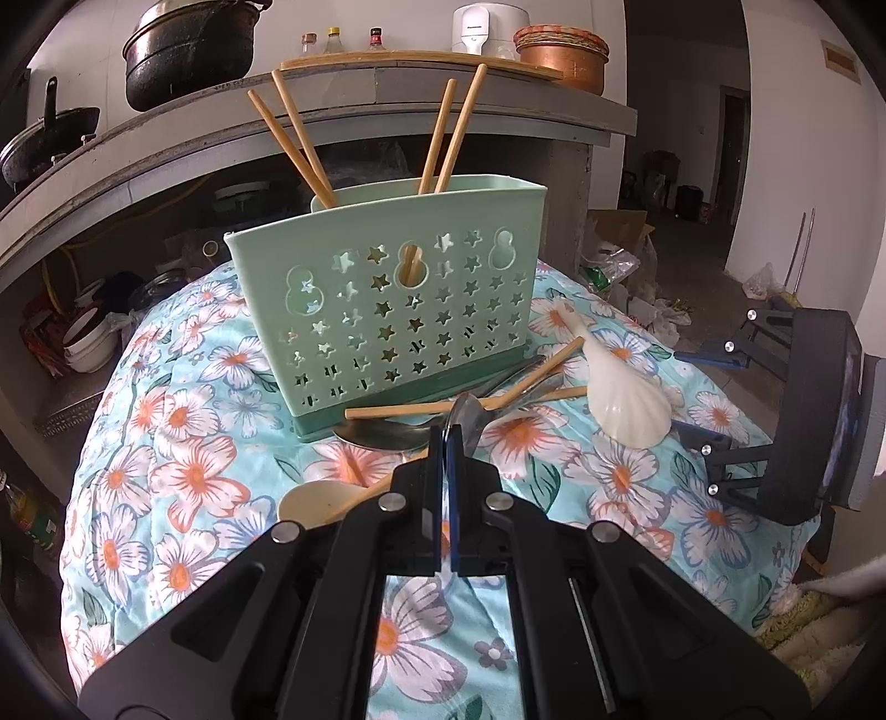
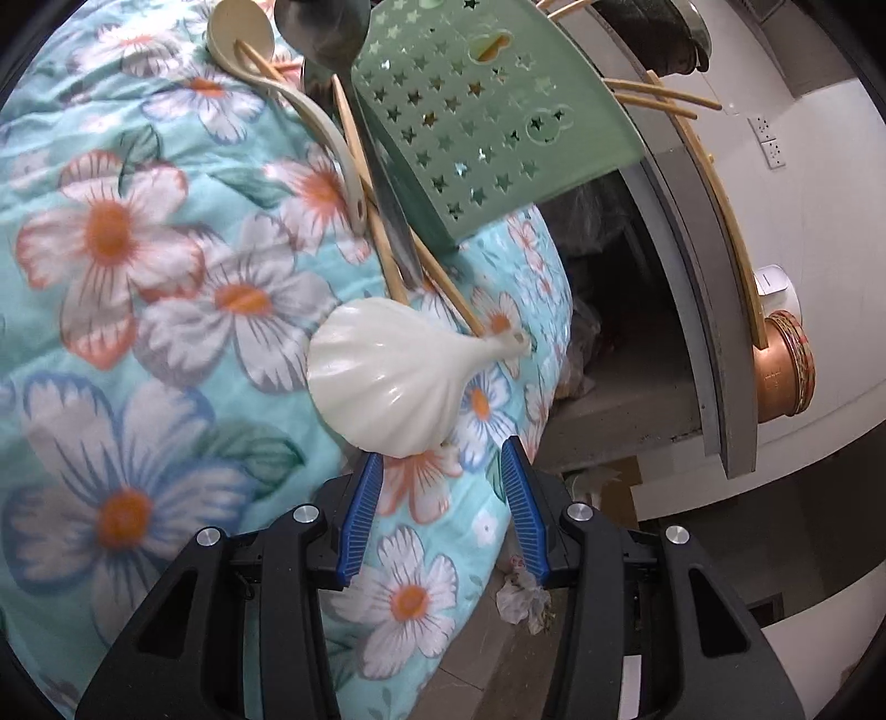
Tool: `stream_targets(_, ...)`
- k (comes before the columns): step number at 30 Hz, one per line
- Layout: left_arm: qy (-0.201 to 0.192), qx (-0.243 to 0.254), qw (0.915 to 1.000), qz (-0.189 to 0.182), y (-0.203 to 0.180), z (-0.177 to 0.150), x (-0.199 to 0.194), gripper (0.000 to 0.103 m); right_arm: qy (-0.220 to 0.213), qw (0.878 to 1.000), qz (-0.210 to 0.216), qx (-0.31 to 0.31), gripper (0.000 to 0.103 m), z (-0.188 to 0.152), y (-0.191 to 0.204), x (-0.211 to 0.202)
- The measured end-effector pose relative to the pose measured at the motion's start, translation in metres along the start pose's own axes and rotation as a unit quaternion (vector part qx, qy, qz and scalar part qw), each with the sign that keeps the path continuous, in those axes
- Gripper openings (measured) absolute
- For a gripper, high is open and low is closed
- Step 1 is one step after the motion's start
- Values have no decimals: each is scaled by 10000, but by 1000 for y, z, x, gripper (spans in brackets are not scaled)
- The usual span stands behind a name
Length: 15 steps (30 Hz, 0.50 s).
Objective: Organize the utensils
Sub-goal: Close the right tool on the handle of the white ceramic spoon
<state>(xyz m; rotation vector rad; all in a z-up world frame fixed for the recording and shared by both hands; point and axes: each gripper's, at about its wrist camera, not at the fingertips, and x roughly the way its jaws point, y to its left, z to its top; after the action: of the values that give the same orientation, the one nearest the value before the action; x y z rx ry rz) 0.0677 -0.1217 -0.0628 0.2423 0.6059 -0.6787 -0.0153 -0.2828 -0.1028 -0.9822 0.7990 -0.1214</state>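
A green star-punched utensil holder [image 1: 398, 310] [image 2: 487, 122] stands on the floral cloth [image 1: 194, 443] with two pairs of chopsticks [image 1: 451, 133] in it. In front of it lie loose chopsticks [image 1: 398, 411], a metal ladle [image 1: 382, 435], a metal spoon [image 1: 470, 412], a beige spoon [image 1: 310, 501] [image 2: 243, 33] and a white shell-shaped scoop [image 1: 626, 399] [image 2: 387, 376]. My left gripper [image 1: 449, 443] is shut, its tips right at the metal spoon's bowl; a pinch cannot be made out. My right gripper [image 2: 443, 471] [image 1: 698, 393] is open, rolled on its side, just short of the scoop's wide end.
Behind the holder runs a concrete shelf with black pots [image 1: 188, 50], bottles and a copper pot [image 1: 562, 55] [image 2: 786, 365]. Bowls [image 1: 88, 338] are stacked underneath. The cloth drops off at the right, close to my right gripper, above a littered floor [image 2: 520, 598].
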Motion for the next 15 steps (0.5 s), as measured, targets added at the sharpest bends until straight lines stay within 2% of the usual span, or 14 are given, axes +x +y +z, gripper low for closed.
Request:
stream_targets(4,-11,-89,10000,-10,5,0,1,1,-249,9996,58,-96,44,11,8,-9)
stream_targets(7,-12,-131,9999,-9,7,-1,2,1,-399,9986,-49,-355,44,15,16,-10)
stream_targets(11,-11,-167,9999,-24,8,-3,2,1,-505,9980,-116,-363,44,20,20,-11)
stream_targets(15,-15,-191,9998,-32,10,-4,2,1,-724,9962,-230,-421,39,27,23,-19)
